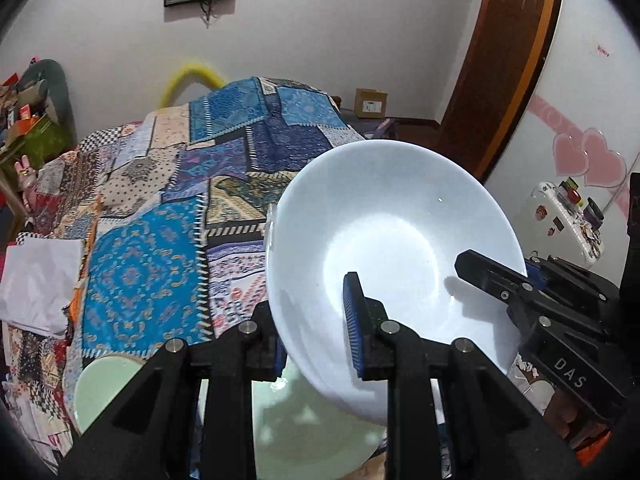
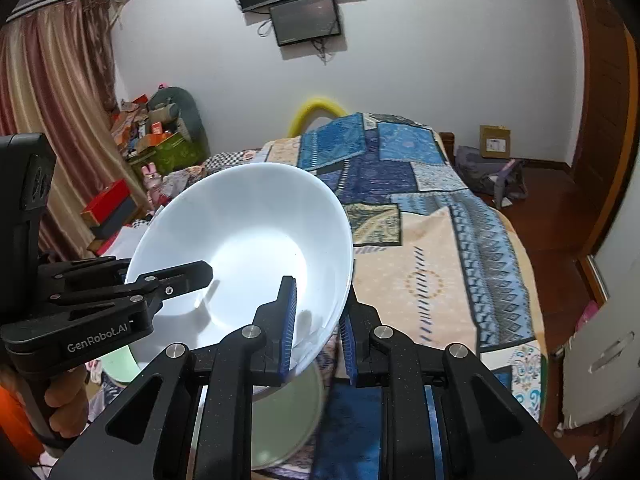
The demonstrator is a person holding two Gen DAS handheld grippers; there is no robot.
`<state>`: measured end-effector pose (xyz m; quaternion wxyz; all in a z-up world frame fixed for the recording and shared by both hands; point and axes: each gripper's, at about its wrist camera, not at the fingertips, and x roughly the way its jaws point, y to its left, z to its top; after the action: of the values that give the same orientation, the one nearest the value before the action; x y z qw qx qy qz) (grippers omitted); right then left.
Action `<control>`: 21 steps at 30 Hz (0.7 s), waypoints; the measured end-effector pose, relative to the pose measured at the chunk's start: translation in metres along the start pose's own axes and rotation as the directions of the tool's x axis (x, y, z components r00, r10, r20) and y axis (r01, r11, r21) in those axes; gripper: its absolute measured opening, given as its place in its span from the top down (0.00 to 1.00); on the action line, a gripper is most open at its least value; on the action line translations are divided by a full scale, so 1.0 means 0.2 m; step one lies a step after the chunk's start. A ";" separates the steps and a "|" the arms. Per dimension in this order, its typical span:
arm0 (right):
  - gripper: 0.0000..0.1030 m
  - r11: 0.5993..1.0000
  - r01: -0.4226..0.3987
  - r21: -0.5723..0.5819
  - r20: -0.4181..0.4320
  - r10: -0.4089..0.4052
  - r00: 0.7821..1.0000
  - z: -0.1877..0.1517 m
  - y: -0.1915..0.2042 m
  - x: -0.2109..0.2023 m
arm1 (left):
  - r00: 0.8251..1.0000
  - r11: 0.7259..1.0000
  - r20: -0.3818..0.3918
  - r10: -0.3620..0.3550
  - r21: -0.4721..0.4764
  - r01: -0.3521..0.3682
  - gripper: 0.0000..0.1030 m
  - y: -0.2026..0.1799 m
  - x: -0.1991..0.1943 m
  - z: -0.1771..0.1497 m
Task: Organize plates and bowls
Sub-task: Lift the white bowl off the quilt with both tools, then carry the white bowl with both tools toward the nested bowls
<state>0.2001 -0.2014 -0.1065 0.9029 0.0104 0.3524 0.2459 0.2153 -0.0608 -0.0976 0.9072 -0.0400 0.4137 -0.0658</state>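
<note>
A large white bowl (image 1: pixel 384 240) is held in the air above the bed, tilted, by both grippers. My left gripper (image 1: pixel 316 336) is shut on the bowl's near-left rim, one blue pad inside, one outside. My right gripper (image 2: pixel 318 340) is shut on the bowl (image 2: pixel 248 248) at its right rim. Each gripper shows in the other's view: the right one (image 1: pixel 520 292) and the left one (image 2: pixel 132 292). A pale green plate (image 1: pixel 316 428) lies below the bowl, and it shows in the right wrist view too (image 2: pixel 284 420). A smaller green dish (image 1: pixel 100 384) lies left of it.
The patchwork bedspread (image 1: pixel 160 208) covers the bed. White paper (image 1: pixel 36 280) lies at its left edge. Boxes and clutter (image 2: pixel 156 140) stand by the curtain. A wooden door (image 1: pixel 508 60) and a white case (image 1: pixel 560 216) are to the right.
</note>
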 end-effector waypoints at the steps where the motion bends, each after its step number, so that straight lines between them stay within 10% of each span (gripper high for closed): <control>1: 0.82 1.000 -0.003 -0.004 0.000 0.003 1.000 0.00 0.01 0.00 | 1.000 1.000 0.003 0.003 -0.004 -0.003 0.77 0.02 -0.02 -0.01; 21: 0.82 0.987 -0.119 -0.110 -0.017 0.118 0.993 -0.02 0.46 0.06 | 0.991 0.988 0.076 0.108 -0.122 -0.098 0.77 0.42 -0.41 -0.20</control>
<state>0.1653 -0.1156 -0.0988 0.8840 -0.0201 0.3419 0.3184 0.1383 0.0349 -0.0731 0.9216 -0.0746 0.3808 0.0073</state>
